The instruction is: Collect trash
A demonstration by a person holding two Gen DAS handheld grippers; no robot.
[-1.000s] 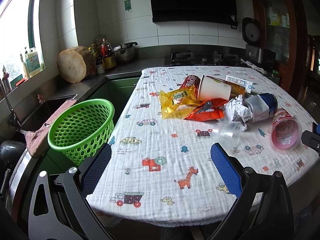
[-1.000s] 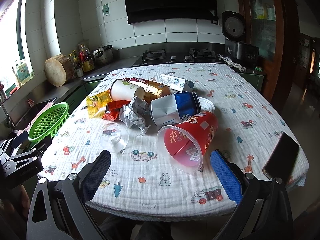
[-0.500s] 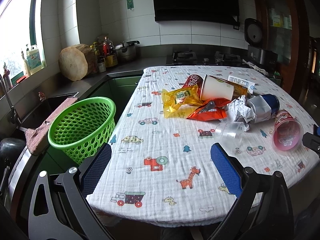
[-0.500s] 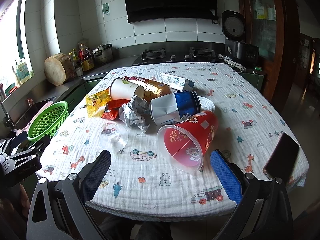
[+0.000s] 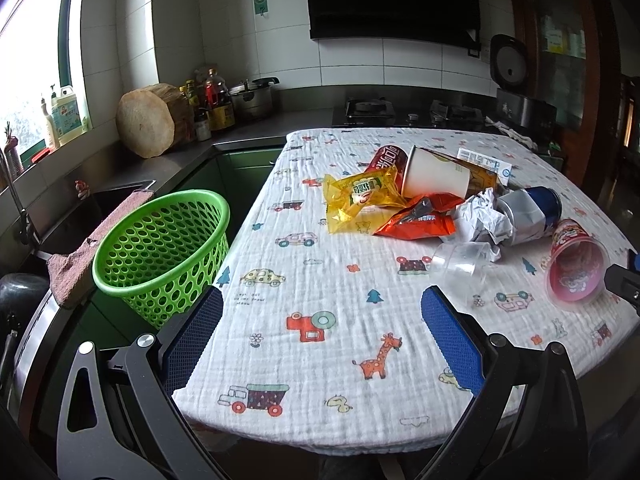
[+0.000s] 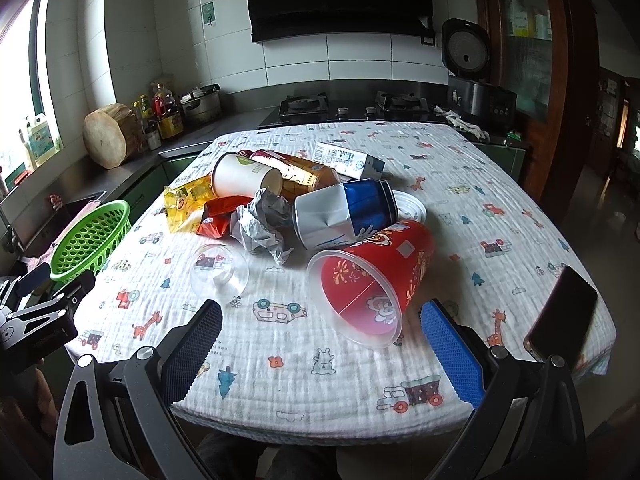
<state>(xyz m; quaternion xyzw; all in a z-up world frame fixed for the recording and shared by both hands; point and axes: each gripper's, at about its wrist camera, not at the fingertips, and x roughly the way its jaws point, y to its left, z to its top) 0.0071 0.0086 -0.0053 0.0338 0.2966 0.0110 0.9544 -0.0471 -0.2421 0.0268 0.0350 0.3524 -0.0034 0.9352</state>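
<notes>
A pile of trash lies on the table: a red plastic cup [image 6: 372, 280] on its side, a clear cup [image 6: 219, 273], crumpled paper [image 6: 262, 226], a blue-and-silver can [image 6: 348, 212], a white paper cup [image 6: 244, 176], a yellow wrapper [image 5: 360, 198] and an orange wrapper [image 5: 416, 222]. A green basket [image 5: 160, 248] stands at the table's left edge. My left gripper [image 5: 320, 344] is open and empty over the table's near edge. My right gripper [image 6: 320, 348] is open and empty, just in front of the red cup.
A dark phone [image 6: 560, 320] lies at the table's near right corner. The cartoon-print tablecloth [image 5: 320, 300] covers the table. A sink [image 5: 80, 216], a round wooden block [image 5: 148, 124], bottles and a stove [image 6: 348, 108] line the counter behind.
Both grippers have crept slightly forward towards the trash. Nothing was taken hold of.
</notes>
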